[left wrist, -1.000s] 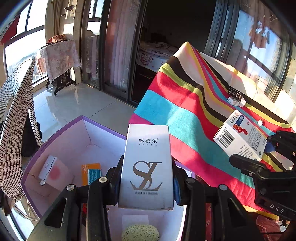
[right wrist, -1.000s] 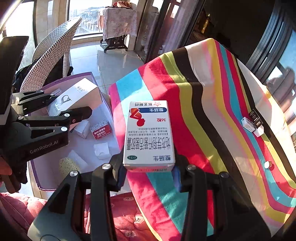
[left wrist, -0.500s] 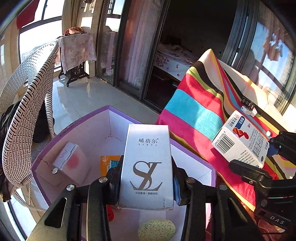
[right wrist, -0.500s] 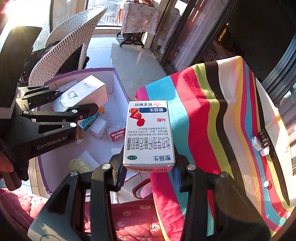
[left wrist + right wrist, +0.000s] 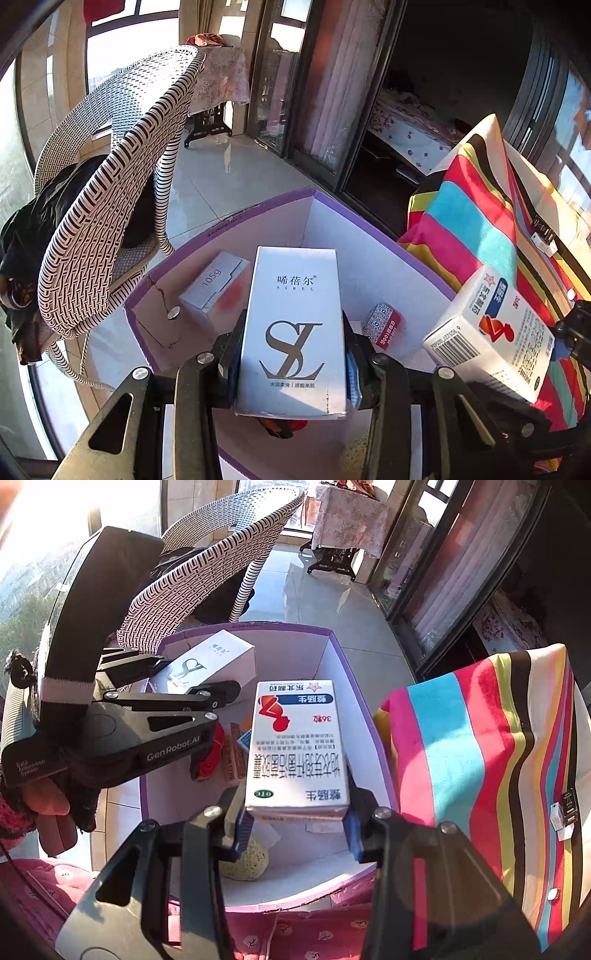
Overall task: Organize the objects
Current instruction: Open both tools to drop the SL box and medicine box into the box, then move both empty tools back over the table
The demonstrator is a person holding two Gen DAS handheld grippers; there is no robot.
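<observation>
Box contents: purple-rimmed box holds a speckled sponge, a red carton, a "105g" carton.
Left gripper: clamps a white "SL" carton.
Right gripper: clamps a medicine carton.
Right view only: sponge near the box's front edge.

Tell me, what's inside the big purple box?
Inside the purple box: a speckled sponge, a small red-and-white box and a white carton marked 105g. The two held boxes hide the rest.

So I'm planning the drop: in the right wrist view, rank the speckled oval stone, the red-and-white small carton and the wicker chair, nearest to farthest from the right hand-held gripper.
1. Speckled oval stone, just below the right hand-held gripper, on the box floor.
2. Red-and-white small carton, mid-box, left.
3. Wicker chair, beyond the box.
</observation>
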